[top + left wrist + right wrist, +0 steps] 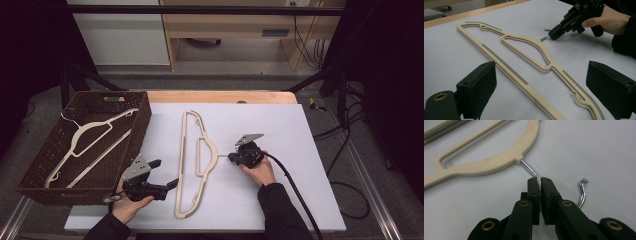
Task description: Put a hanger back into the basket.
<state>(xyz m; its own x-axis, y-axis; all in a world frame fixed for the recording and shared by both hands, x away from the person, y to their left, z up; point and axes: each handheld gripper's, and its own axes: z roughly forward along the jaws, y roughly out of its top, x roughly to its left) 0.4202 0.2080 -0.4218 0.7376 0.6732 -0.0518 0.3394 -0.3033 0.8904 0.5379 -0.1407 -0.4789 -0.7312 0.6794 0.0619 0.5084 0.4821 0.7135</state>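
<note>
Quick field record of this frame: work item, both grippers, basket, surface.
work item: cream hanger flat on the white board
right gripper: shut on the hanger's metal hook
left gripper: fingers open, either side of the hanger's lower end, not touching it
basket: brown wicker, left of board, another cream hanger inside

Open jaws flank cream hanger (524,62) on table (446,57)

The matt cream plastic hanger (486,162) has a shiny metal hook (530,170); the basket (30,172) is rough brown wicker.
</note>
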